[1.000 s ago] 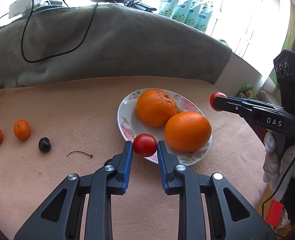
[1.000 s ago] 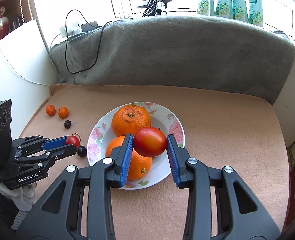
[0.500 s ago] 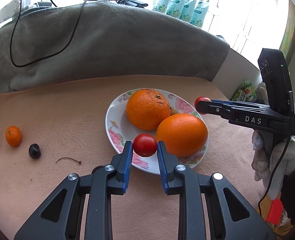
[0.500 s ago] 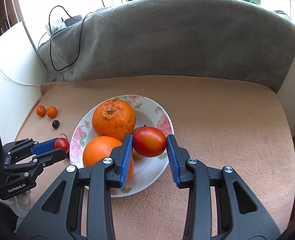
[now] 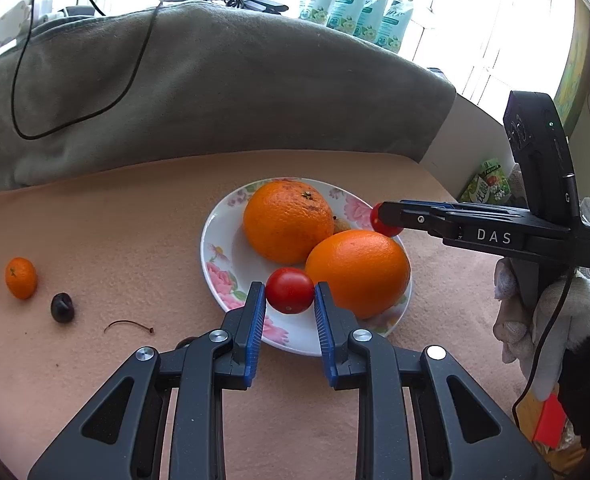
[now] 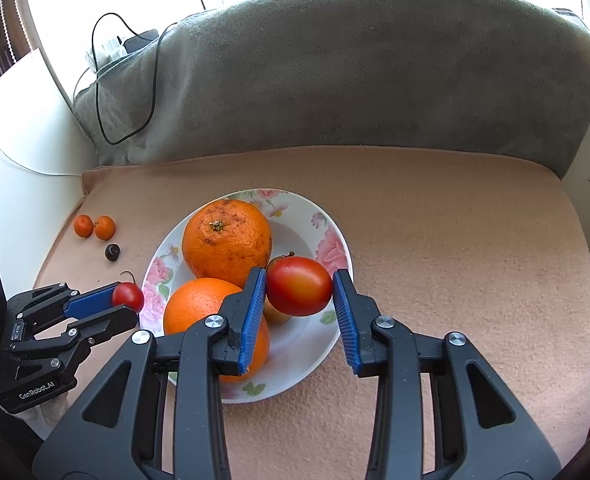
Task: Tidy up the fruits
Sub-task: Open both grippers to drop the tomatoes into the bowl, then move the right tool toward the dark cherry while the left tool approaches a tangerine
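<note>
Surface: peach cloth (image 6: 435, 216) over a table, grey blanket (image 6: 375, 72) heaped along the back with a black cable across it, bright window behind.
Plate: floral plate (image 5: 219, 240) near centre, carrying 2 oranges (image 5: 288, 222) touching each other, with a small brownish fruit between them.
Left gripper: left gripper (image 5: 290, 298) clamped on a small cherry tomato (image 5: 289, 290), above the plate's near rim.
Right gripper: right gripper (image 6: 299, 286) over the plate's right half, pads closed on a larger red tomato (image 6: 299, 286); whether that tomato rests on the plate, cannot tell.
Off plate, left: 2 kumquats (image 5: 21, 278) side by side, 1 dark cherry (image 5: 62, 307) just beside them, a loose stem (image 5: 129, 325) nearer the plate.
Person: white-gloved hand (image 5: 543, 312) on the right gripper's handle.
</note>
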A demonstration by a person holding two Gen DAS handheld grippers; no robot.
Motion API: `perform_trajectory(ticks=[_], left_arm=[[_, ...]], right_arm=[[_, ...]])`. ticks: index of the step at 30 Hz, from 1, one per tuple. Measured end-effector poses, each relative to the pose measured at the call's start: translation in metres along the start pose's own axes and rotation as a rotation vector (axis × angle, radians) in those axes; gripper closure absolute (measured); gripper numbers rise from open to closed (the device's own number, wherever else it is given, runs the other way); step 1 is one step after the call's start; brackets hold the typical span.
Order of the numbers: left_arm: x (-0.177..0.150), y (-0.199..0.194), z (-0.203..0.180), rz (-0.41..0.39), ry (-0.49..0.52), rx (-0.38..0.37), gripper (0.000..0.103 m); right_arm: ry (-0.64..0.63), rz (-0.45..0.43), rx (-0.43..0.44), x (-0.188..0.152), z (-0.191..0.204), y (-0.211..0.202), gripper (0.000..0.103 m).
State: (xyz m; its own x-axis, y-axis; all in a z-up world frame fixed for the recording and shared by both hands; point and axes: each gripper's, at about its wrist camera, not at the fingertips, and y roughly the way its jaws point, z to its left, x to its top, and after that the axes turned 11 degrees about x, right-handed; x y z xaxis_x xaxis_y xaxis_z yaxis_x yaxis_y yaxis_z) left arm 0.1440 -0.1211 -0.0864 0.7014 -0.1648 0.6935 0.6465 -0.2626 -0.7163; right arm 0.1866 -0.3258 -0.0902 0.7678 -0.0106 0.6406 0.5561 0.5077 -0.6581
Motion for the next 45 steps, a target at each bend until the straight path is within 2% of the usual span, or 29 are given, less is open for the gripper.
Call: perform_trajectory(ticks=[3,5,8,9,11,12,13,16,18,29,32,45], left_arm=[[-0.001,0.000,-0.001,-0.001,0.005,0.005,0.079],[-0.001,0.000,0.000,-0.001,0.003,0.005,0.079],[-0.001,-0.001,0.000,-0.010,0.004,0.009,0.064],[-0.001,-0.002,0.000,-0.013,0.007,0.007,0.063],[0.000,-0.004,-0.002,-0.018,0.014,0.011,0.060],[0.001,-0.005,-0.003,-0.021,0.017,0.013,0.051],[0.000,-0.006,-0.003,-0.026,0.019,0.015,0.047],[0.000,-0.008,-0.004,-0.030,0.023,0.021,0.044],[0.000,-0.009,-0.002,-0.032,0.018,0.032,0.037],[0.001,-0.015,0.005,-0.041,0.013,0.078,0.036],[0.001,-0.018,0.008,-0.051,0.012,0.100,0.029],[0.003,-0.027,0.029,-0.065,-0.003,0.149,0.029]], right_arm=[[-0.002,-0.008,0.008,0.001,0.002,-0.002,0.040],[-0.008,-0.015,0.010,0.002,0.004,-0.003,0.040],[-0.012,-0.024,0.014,0.003,0.007,-0.006,0.040],[-0.012,-0.026,0.010,0.003,0.008,-0.006,0.039],[-0.012,-0.033,0.007,0.003,0.009,-0.008,0.030],[-0.013,-0.039,0.008,0.003,0.010,-0.009,0.024],[-0.013,-0.044,0.008,0.003,0.010,-0.010,0.021],[-0.010,-0.053,0.008,0.003,0.011,-0.013,0.016],[-0.007,-0.058,0.013,0.002,0.012,-0.015,0.015],[0.007,-0.082,0.028,0.003,0.019,-0.024,0.015],[-0.002,-0.086,0.028,0.003,0.024,-0.025,0.015],[-0.017,-0.110,0.044,0.003,0.045,-0.031,0.014]])
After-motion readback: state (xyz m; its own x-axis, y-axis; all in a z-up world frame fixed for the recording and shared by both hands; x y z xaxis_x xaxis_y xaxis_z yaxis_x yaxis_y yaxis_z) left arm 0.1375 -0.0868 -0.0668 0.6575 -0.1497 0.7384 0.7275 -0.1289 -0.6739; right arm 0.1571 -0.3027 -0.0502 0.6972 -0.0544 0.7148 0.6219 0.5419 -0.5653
